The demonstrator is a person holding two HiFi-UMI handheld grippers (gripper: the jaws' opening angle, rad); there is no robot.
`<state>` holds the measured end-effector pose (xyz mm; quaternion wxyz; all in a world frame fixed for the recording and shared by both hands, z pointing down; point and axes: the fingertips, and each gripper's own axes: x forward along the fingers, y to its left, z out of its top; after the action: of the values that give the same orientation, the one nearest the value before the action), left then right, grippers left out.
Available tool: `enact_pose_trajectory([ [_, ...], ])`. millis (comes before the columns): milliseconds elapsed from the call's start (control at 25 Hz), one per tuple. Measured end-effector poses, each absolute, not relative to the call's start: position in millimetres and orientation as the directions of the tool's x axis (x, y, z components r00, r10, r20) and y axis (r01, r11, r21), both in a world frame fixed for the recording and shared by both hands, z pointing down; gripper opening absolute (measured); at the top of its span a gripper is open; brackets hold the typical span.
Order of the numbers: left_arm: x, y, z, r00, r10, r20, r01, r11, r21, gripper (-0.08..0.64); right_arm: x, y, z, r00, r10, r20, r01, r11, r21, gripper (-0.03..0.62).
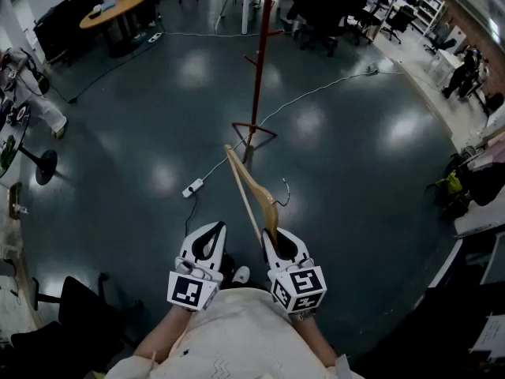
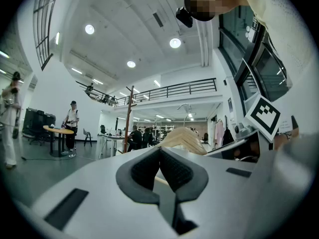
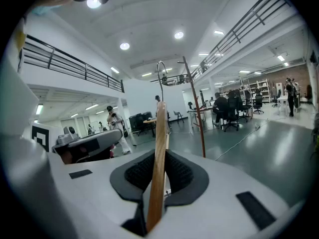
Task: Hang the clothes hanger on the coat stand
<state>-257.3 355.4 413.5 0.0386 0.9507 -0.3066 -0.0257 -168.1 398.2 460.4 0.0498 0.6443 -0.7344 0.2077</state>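
Note:
My right gripper (image 1: pixel 269 232) is shut on one end of a wooden clothes hanger (image 1: pixel 249 186), which sticks out forward and to the left, low over the floor. In the right gripper view the hanger (image 3: pixel 159 148) stands edge-on between the pads, its metal hook (image 3: pixel 160 71) on top. The reddish coat stand (image 1: pixel 259 68) rises from its splayed feet (image 1: pixel 253 133) just beyond the hanger's far end; it also shows ahead as a thin pole (image 3: pixel 195 108). My left gripper (image 1: pixel 212 227) hangs beside the right one, shut and empty (image 2: pixel 160 150). The hanger (image 2: pixel 183 136) shows to its right.
A white power strip (image 1: pixel 193 187) and its long cable (image 1: pixel 316 93) lie on the dark glossy floor near the stand's feet. A round wooden table (image 1: pixel 115 8) and office chairs (image 1: pixel 322 16) stand at the back. A person (image 1: pixel 35 93) is at the left, a black chair (image 1: pixel 79 306) near me.

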Motion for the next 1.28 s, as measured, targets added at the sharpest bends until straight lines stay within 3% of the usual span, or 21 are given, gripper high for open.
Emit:
enact_pose_trajectory([
  [120,-250.6,354.3,419.8,0.822,-0.569,0.019,-0.569,-0.820,0.059,0.012,-162.0,393.1,461.5,-0.163,-0.923,0.349,-0.968,0.082,-0.235,0.069],
  [280,-239.7,339.8,406.8,0.809,-0.584,-0.071,-0.574,-0.810,0.118,0.012,-155.6,380.5,466.4,-0.168,-0.920,0.355,-0.966,0.082,-0.246,0.069],
  [560,-214.9,292.6,431.1,0.835,-0.550,0.016,-0.550,-0.832,0.080,0.012,-129.5,342.0,474.9,-0.188,-0.912,0.365,-0.957,0.086,-0.276,0.069],
  [1080,-151.6,135.0,411.7,0.817,-0.571,-0.081,-0.555,-0.816,0.161,0.012,-63.0,177.0,461.5,-0.253,-0.897,0.363,-0.954,0.169,-0.249,0.069],
  [1280,-132.5,86.7,404.8,0.849,-0.526,-0.047,-0.520,-0.849,0.097,0.012,-51.9,122.1,450.8,-0.274,-0.896,0.350,-0.950,0.196,-0.243,0.069],
])
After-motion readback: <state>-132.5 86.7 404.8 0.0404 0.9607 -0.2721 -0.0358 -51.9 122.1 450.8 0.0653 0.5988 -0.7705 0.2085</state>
